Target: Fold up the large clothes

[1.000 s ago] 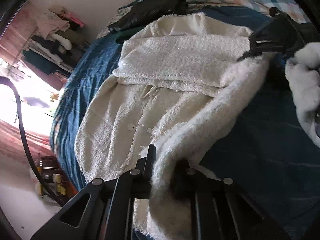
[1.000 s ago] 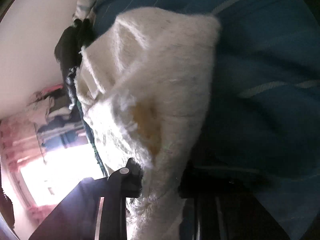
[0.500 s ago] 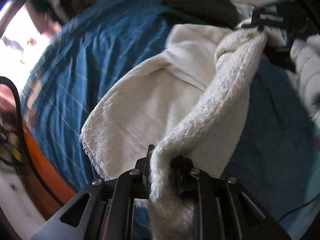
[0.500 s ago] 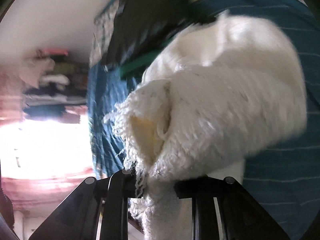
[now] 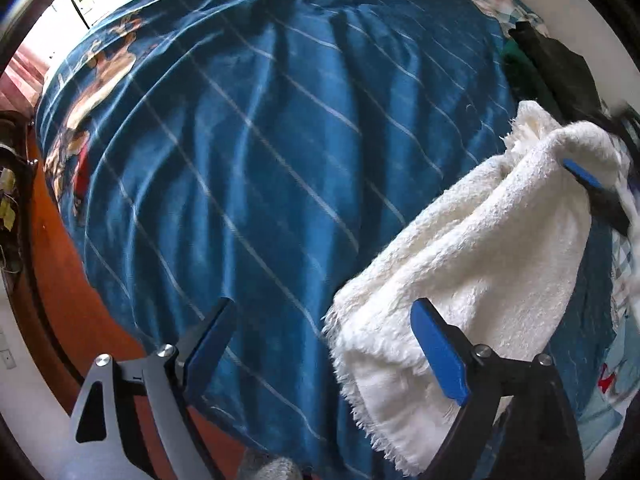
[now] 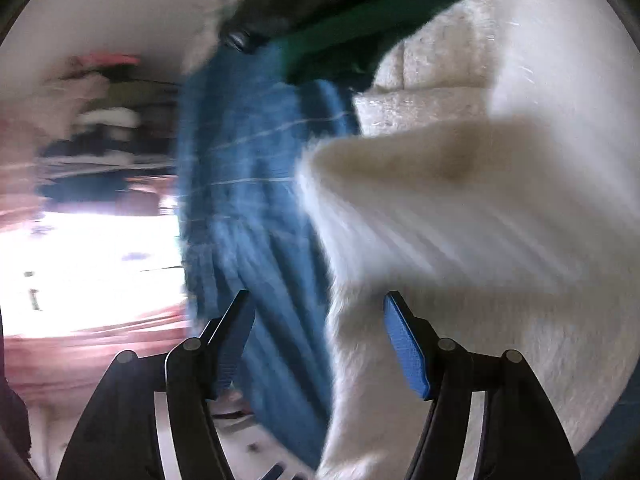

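In the left wrist view, the left gripper (image 5: 320, 344) has its jaws wide and opening more, with nothing pinched. The white fluffy garment (image 5: 472, 264) lies bunched near the right edge of the bed (image 5: 248, 128), brushing one jaw. The right gripper (image 5: 592, 188) shows at its far end.

In the right wrist view, which is blurry, the right gripper (image 6: 320, 348) has its jaws opening too. The white fluffy garment (image 6: 480, 240) is partly between them, but not squeezed.

I think one fold was just let go. The heap looks lumpy, so smoothing and more folds are left.
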The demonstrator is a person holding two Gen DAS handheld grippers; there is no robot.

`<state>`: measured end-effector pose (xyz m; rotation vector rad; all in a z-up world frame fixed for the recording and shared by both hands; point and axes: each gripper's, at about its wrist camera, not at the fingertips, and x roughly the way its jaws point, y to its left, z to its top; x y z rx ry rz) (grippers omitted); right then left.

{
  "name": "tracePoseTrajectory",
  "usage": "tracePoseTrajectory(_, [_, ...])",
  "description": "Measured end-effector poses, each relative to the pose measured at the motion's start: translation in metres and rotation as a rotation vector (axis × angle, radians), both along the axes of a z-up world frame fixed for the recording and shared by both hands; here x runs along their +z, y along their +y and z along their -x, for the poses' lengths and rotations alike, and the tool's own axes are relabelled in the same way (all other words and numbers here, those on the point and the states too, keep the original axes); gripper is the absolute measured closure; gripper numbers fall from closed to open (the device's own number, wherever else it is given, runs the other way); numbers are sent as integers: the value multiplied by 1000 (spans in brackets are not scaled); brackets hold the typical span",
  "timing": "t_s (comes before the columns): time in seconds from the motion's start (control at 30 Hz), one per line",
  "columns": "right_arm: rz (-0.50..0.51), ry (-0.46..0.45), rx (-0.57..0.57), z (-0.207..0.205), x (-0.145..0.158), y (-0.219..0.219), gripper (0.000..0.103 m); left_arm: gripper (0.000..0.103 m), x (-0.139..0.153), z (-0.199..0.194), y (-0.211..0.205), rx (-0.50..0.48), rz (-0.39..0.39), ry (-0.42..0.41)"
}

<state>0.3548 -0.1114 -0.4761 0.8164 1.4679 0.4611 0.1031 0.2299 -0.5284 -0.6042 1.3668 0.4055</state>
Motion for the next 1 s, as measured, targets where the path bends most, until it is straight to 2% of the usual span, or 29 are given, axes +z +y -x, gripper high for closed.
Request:
tracePoseTrajectory(0.1, [44, -27, -72, 32, 23, -65, 32, 14, -18, 0, -13, -2, 32, 33])
tracePoseTrajectory(0.17, [107, -27, -114, 40, 25, -101, 31, 14, -39, -7, -26, 5, -32, 70])
tracePoseTrajectory(0.2, [159, -21, -140, 46, 23, -132, 31, 14, -47, -10, -27, 10, -45, 88])
tracePoseTrajectory(0.27, [214, 6, -170, 45, 9, -172, 31, 10, -72, -11, -25, 55, -25, 128])
tracePoseTrajectory(0.33, [232, 46, -195, 30, -23, -206, 31, 4, -85, -8, -14, 119, 34, 124])
tracePoseTrajectory(0.37, [217, 55, -199, 18, -41, -212, 31, 4, -85, -8, -12, 125, 40, 120])
tracePoseTrajectory(0.47, [16, 63, -181, -23, -94, -219, 31, 4, -83, -6, -11, 110, 35, 123])
tracePoseTrajectory(0.53, [-93, 63, -173, -41, -116, -209, 32, 4, -81, -7, -16, 84, 5, 130])
tracePoseTrajectory(0.57, [-109, 45, -175, -48, -120, -204, 36, 4, -80, -7, -16, 78, -4, 132])
tracePoseTrajectory(0.6, [-105, 3, -174, -52, -118, -199, 51, 4, -79, -6, -16, 73, -13, 137])
tracePoseTrajectory(0.63, [-87, 0, -174, -54, -117, -195, 64, 4, -77, -6, -15, 74, -23, 146])
tracePoseTrajectory(0.73, [-86, -9, -286, -34, -96, -203, 75, 4, -61, -4, -9, 93, -63, 156])
tracePoseTrajectory(0.8, [-101, -26, -375, -7, -69, -218, 78, 4, -44, -1, -4, 110, -101, 157])
tracePoseTrajectory(0.87, [-84, -25, -458, 33, -34, -242, 80, 4, -28, 10, 4, 127, -124, 147])
tracePoseTrajectory(0.9, [-61, -15, -524, 65, -17, -260, 83, 4, -20, 15, 8, 137, -128, 136])
tracePoseTrajectory(1.0, [10, 35, -668, 146, 11, -310, 89, 4, -2, 30, 15, 157, -116, 114])
